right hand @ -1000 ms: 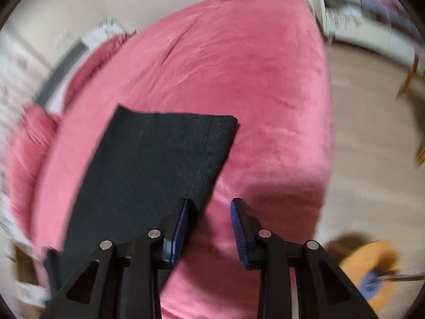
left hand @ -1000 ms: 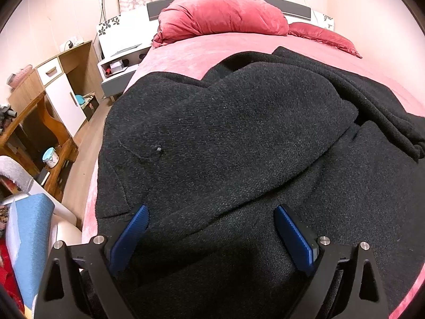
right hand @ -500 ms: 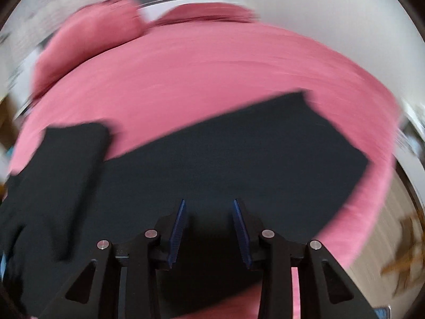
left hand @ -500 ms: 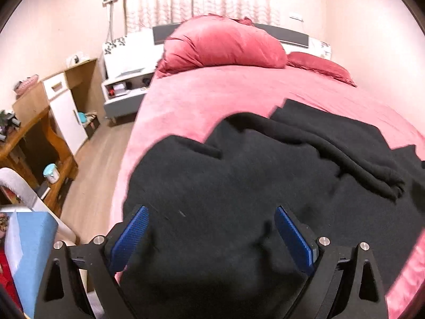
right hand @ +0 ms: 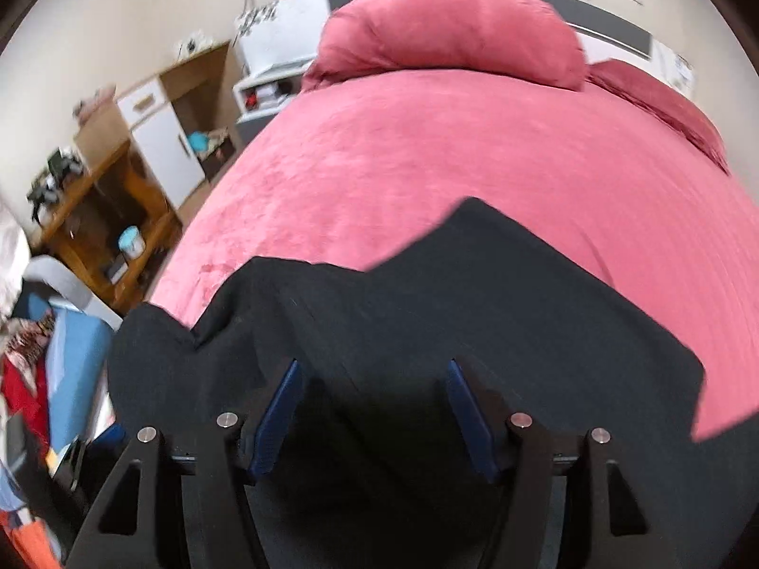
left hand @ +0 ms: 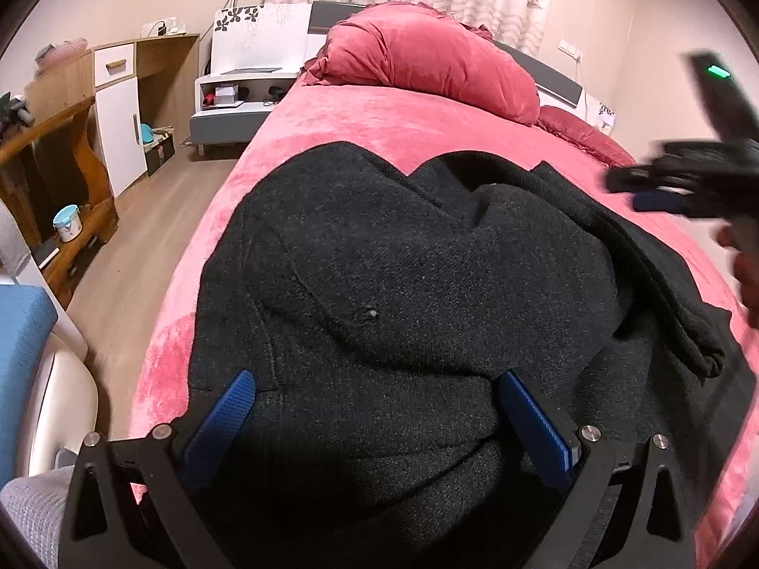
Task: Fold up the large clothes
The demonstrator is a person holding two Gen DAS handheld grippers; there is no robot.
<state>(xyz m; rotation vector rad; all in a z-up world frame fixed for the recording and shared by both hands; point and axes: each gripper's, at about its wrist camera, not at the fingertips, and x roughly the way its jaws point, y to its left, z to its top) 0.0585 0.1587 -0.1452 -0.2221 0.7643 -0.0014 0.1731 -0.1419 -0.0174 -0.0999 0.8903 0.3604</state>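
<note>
A black coat (left hand: 403, 284) of coarse, nubby wool lies heaped on the near half of a bed (left hand: 379, 128) covered in a soft pink plush blanket, its bulk filling the picture from 6 toward 12 o'clock in the left wrist view. The cloth is thick and rumpled: broad rounded humps, a deep crease running toward 2 o'clock, and a long rolled fold trailing off toward 4 o'clock. A small pale button (left hand: 370, 314) sits on a seam near the middle. The left gripper (left hand: 379, 419) hangs just above the heap with its ribbed blue pads (left hand: 223, 419) spread as wide as they go and opening, pressing on nothing. The right gripper (right hand: 372, 415), blurred, hovers over the flatter, smoother-looking edge of the coat; its jaws are opening, and no cloth is pinched between them. In the left wrist view that same gripper shows as a dark smear at 3 o'clock. At 12 o'clock a plump, satiny red pillow (left hand: 427, 61) rests against the headboard (left hand: 555, 78), and at 9 o'clock stands a wooden desk (left hand: 52, 156).
</note>
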